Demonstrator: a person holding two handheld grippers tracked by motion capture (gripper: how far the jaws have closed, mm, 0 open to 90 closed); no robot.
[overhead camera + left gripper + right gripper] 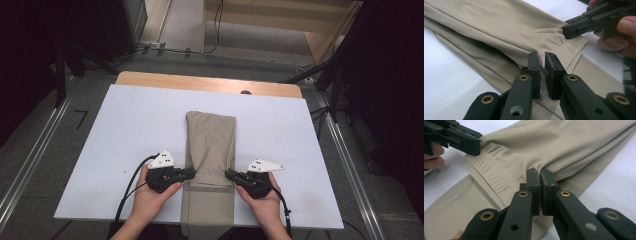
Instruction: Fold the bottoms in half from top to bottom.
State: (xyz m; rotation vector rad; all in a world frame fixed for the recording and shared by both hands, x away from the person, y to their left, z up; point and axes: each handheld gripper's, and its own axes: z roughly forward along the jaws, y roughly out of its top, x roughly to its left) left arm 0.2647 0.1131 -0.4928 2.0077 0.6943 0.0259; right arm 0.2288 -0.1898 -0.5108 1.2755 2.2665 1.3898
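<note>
A folded beige garment [210,165] lies lengthwise down the middle of the white bench [125,130], its far end toward the wooden strip at the back edge and its near end hanging just over the front edge. The cloth is a fine knit, folded into a long narrow band, with a ribbed elastic edge [489,180] running across it between the two hands.

The left tongs [190,173] meet the garment's left edge and the right tongs [229,173] meet its right edge, facing each other across the band. In the left gripper view the left tongs [543,72] are pressed together on a thin fold of the beige cloth, which shows as a mesh sliver between the pads. In the right gripper view the right tongs [539,191] are likewise pinching the fabric edge, which bunches into small wrinkles at the pads. Each view also shows the other gripper biting the opposite edge by the ribbed part.

The bench surface around the garment is bare white. Beyond it, on the floor, stand dark tripod legs [75,60] at the left, a black stand [330,75] at the right, and cables [165,49] behind the bench. Nothing lies between the tongs and the cloth.
</note>
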